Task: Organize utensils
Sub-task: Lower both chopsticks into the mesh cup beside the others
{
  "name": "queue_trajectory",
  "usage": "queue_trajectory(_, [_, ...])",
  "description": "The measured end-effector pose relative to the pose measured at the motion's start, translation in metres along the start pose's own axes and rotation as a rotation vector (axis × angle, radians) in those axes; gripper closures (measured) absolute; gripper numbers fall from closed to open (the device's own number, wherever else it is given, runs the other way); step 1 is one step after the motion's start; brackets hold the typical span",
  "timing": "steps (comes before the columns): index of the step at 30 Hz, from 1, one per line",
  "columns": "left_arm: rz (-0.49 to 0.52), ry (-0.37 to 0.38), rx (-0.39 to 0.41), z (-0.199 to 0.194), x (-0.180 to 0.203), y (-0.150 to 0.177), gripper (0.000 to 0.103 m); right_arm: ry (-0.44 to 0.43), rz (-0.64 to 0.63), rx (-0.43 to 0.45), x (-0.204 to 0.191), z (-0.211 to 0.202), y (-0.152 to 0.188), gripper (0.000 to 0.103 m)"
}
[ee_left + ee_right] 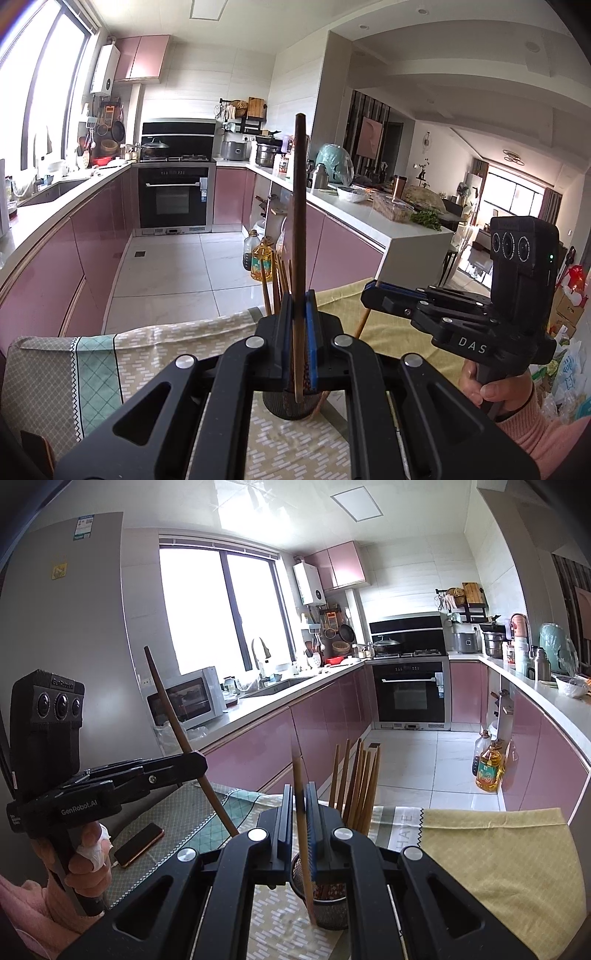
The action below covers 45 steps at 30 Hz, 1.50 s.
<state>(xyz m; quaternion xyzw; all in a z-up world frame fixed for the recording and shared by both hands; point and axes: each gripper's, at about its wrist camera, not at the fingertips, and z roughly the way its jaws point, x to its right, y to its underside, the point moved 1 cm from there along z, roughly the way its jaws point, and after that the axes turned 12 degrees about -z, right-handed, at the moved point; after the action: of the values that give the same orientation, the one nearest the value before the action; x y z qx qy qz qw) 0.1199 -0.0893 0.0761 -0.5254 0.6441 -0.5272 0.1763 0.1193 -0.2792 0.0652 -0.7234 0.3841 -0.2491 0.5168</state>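
Left gripper (298,314), black with blue pads, is clamped on a long dark brown wooden chopstick (300,206). The stick stands near upright between the pads, thick end up, pale thin tip hanging down over the round dark mesh utensil holder (288,408) directly below the jaws.

Right gripper (300,805), same build, is clenched on a lighter brown wooden chopstick (303,834). Its long axis is also close to vertical, and the tip reaches down beside or just inside the mesh holder's rim; can't tell which.

Holder sits on a patterned cloth-covered table (498,849), and a bundle of light wooden chopsticks (356,786) already stands in it, leaning away from the cameras.

Key relation: both held sticks are roughly parallel to the holder's axis, with the holder straight beneath both grippers. Left looks more centred over the opening, so it seems nearer to a drop. Next move probably calls for lowering, then release. Risk: a tip catching the rim or the standing bundle.

A dark phone with an orange edge (139,843) lies on the table near the left hand.
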Motion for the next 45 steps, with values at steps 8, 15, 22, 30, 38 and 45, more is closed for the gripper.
queue_trajectory(8, [-0.010, 0.001, -0.015, 0.002, -0.006, 0.002, 0.096, -0.015, 0.005, -0.013, 0.000, 0.007, 0.004, 0.100])
queue_trajectory(15, [-0.011, -0.006, -0.024, 0.005, -0.004, 0.001, 0.096, -0.001, -0.001, -0.076, 0.002, 0.020, 0.014, 0.098])
queue_trajectory(22, [-0.009, -0.010, -0.040, 0.009, -0.003, -0.003, 0.096, 0.004, 0.031, -0.156, 0.011, 0.040, 0.038, 0.098])
queue_trajectory(30, [-0.006, -0.009, -0.044, 0.009, -0.003, -0.003, 0.096, 0.032, 0.016, -0.139, 0.009, 0.027, 0.034, 0.098])
queue_trajectory(38, [0.001, -0.011, -0.033, 0.011, -0.004, -0.008, 0.096, 0.025, -0.008, -0.077, 0.007, -0.001, 0.012, 0.098])
queue_trajectory(45, [0.008, -0.021, -0.030, 0.017, -0.003, -0.010, 0.096, 0.018, -0.020, -0.021, 0.008, -0.018, -0.009, 0.098])
